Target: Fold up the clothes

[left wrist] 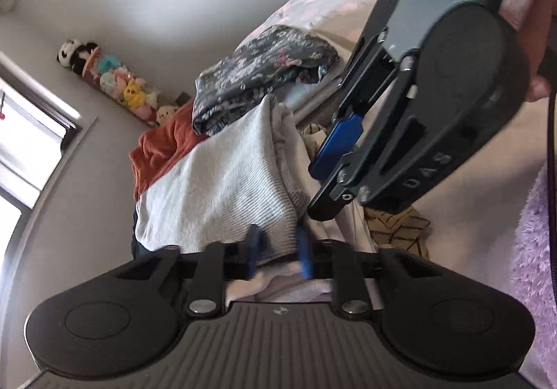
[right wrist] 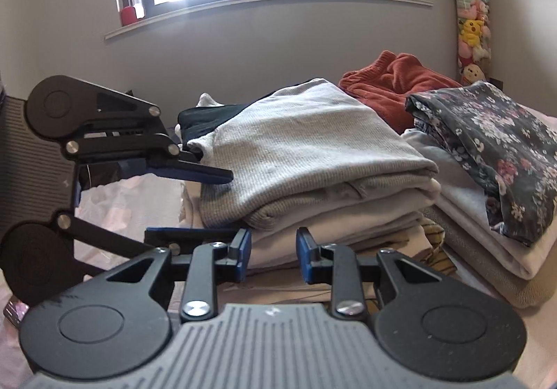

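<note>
In the right wrist view, the left gripper (right wrist: 209,204) is at the far left with its blue-padded jaws spread wide, the upper finger touching the folded light grey ribbed knit sweater (right wrist: 306,148). This sweater lies on top of a pile of folded clothes on the bed. The right gripper (right wrist: 273,251) stands low before this pile, its jaws apart and holding nothing. Further right lie a crumpled rust-orange garment (right wrist: 393,82) and a folded dark floral garment (right wrist: 487,141).

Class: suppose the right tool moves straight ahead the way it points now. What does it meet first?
Most likely the stack of folded clothes: the open right tool aims at its lower layers, beneath the grey sweater. Depth is uncertain.
</note>
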A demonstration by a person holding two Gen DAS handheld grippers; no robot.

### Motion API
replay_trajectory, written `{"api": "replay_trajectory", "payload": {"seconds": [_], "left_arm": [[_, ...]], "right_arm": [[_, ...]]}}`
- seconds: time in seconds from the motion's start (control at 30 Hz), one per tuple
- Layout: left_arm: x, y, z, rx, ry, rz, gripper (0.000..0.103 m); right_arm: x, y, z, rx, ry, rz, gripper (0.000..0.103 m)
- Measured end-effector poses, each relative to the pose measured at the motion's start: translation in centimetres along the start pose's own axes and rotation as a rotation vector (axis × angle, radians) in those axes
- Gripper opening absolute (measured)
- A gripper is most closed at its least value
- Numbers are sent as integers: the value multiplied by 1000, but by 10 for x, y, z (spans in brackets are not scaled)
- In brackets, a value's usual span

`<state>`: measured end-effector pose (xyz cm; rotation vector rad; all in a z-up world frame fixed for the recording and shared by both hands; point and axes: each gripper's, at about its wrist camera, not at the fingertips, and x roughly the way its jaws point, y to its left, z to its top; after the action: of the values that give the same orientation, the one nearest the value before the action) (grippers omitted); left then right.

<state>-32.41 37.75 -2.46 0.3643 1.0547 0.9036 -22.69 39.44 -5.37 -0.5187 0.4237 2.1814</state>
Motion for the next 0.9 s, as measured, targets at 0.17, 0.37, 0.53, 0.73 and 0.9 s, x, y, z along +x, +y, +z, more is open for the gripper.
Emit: {"api": "replay_trajectory", "payload": {"seconds": [0.17,0.37,0.53,0.73,0.9], "left_arm": [[-17,36,4,-146,-49,-53,6],[-23,60,16,-165,-78,-52,6],[-22,64,19,-180,-80,-54,6],[-25,67,21,-178,-89,-51,6],[-31,75,27,-180,-111,-61,6]], "right_arm": [[1,2,5,-26,-8,5,32],[9,4,12,13,-18,36,32],[18,-3,9,118,10,31,28],[12,-8,12,260,-14,85,8],[-5,-8,24,398,-39,235,7]]}}
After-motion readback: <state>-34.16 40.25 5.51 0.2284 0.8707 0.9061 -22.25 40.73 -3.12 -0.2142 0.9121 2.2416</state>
